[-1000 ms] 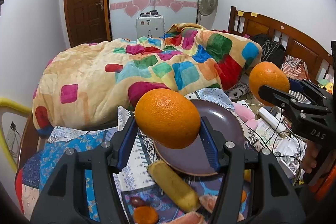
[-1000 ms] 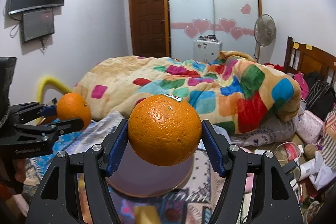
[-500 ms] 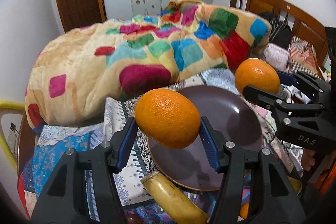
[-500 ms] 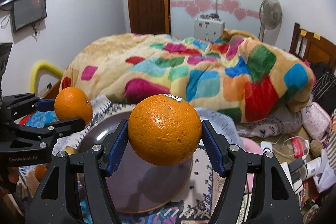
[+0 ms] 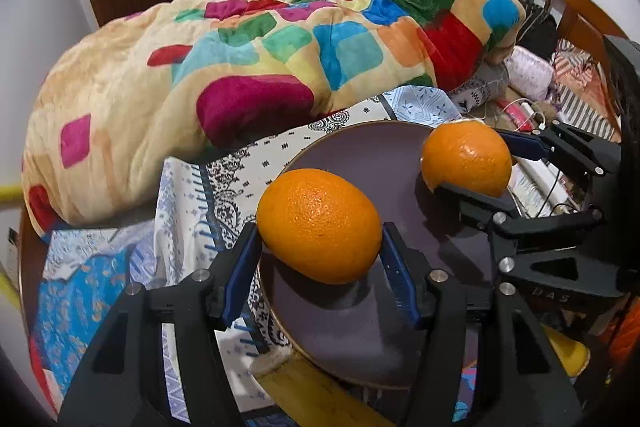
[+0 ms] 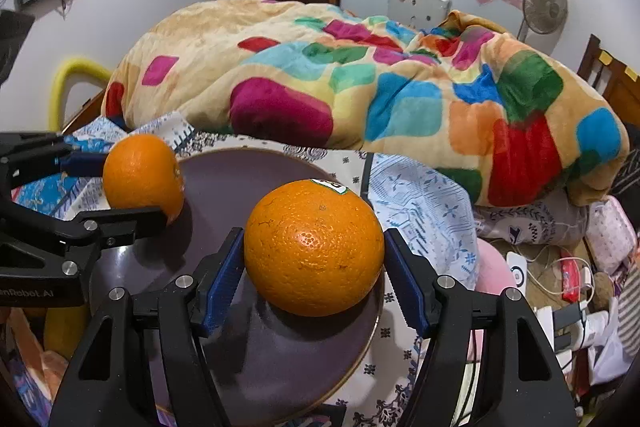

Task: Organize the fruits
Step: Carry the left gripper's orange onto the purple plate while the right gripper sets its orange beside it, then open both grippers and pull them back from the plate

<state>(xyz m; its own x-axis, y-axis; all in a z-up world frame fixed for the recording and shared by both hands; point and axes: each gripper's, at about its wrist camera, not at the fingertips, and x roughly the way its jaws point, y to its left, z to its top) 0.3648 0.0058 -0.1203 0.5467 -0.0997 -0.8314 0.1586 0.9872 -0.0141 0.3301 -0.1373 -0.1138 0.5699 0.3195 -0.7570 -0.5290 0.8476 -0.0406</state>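
My left gripper (image 5: 318, 255) is shut on an orange (image 5: 319, 225) and holds it low over the near left part of a dark purple plate (image 5: 360, 163). My right gripper (image 6: 314, 275) is shut on a second orange (image 6: 314, 247) with a small sticker on top, over the plate's (image 6: 240, 179) right part. Each gripper shows in the other's view: the right one with its orange (image 5: 467, 163) at the plate's far right, the left one with its orange (image 6: 142, 177) at the plate's left edge.
The plate lies on patterned cloths (image 5: 224, 187) on a table. A banana (image 5: 316, 395) lies just in front of the plate. A bed with a bright patchwork blanket (image 5: 256, 39) is behind. Cables and clutter (image 6: 560, 287) lie at the right.
Both grippers have tilted down and moved forward and lower over the plate, each still holding its orange. The plate now fills the space under both oranges.
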